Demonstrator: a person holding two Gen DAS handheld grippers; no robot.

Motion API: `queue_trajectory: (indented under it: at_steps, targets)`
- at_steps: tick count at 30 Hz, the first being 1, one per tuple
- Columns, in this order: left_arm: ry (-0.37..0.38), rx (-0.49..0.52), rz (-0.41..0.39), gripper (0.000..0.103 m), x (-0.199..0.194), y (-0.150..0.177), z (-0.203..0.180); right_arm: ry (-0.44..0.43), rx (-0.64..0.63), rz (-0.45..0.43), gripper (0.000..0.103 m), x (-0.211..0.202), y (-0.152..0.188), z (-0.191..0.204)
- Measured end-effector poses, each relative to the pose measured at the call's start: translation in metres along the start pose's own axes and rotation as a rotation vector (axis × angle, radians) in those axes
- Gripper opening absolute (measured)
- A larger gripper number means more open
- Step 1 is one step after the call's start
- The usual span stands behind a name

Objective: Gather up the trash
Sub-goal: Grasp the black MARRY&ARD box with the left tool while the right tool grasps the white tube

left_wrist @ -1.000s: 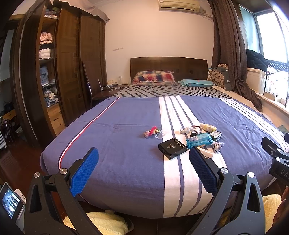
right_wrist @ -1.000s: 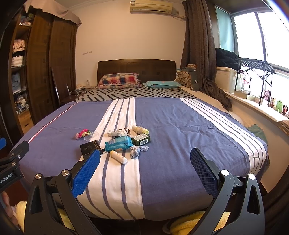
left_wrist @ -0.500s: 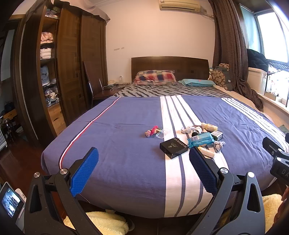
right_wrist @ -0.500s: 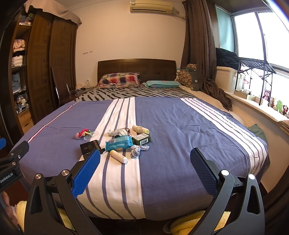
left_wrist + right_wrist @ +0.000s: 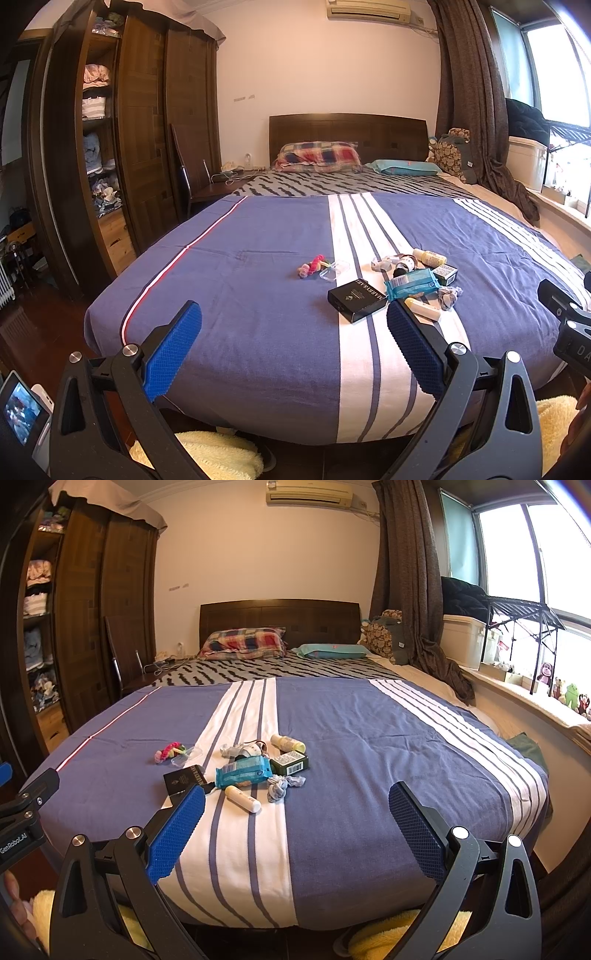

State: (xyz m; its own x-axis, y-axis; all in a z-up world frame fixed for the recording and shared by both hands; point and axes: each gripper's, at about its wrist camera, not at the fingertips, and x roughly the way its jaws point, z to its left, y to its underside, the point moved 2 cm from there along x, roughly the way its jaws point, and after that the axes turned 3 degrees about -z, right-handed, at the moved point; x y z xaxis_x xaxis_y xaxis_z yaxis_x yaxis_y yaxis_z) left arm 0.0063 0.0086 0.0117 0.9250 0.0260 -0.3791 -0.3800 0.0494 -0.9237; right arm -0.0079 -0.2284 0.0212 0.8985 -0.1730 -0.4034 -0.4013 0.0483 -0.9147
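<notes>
Both grippers are hovering off the foot edge of the bed (image 5: 258, 332), empty, fingers spread wide, nothing between the pads. The trash is sitting as one loose cluster on the white stripe band, nearer the foot edge than the headboard. Going left to right across it: a pink-and-yellow bundle (image 5: 312, 265) and a clear plastic case (image 5: 334, 270) are lying apart on the blue; then the black box (image 5: 356, 300), long axis slanting toward the far right; the teal wipes packet (image 5: 243, 772) just beyond it; a white tube (image 5: 243, 799) lying nearest the foot edge, slanting toward the near right; a crumpled grey wad (image 5: 281, 787); a dark green carton (image 5: 289, 763) and a yellowish bottle (image 5: 287, 743) farther back. From the left gripper (image 5: 291, 350) the cluster is lying ahead and right, just past its right finger; from the right gripper (image 5: 295, 830) it is lying ahead and left. Both look about equally near. Bare cover is lying all around the cluster, so approach room seems ample; no bin is showing.
</notes>
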Motion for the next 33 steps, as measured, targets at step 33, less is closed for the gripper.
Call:
queue_trajectory:
  at_steps: [33]
  targets:
    - [0.027,0.043,0.297,0.093,0.15,0.058,-0.003,-0.166,0.0,0.292,0.08,0.157,0.068,0.018]
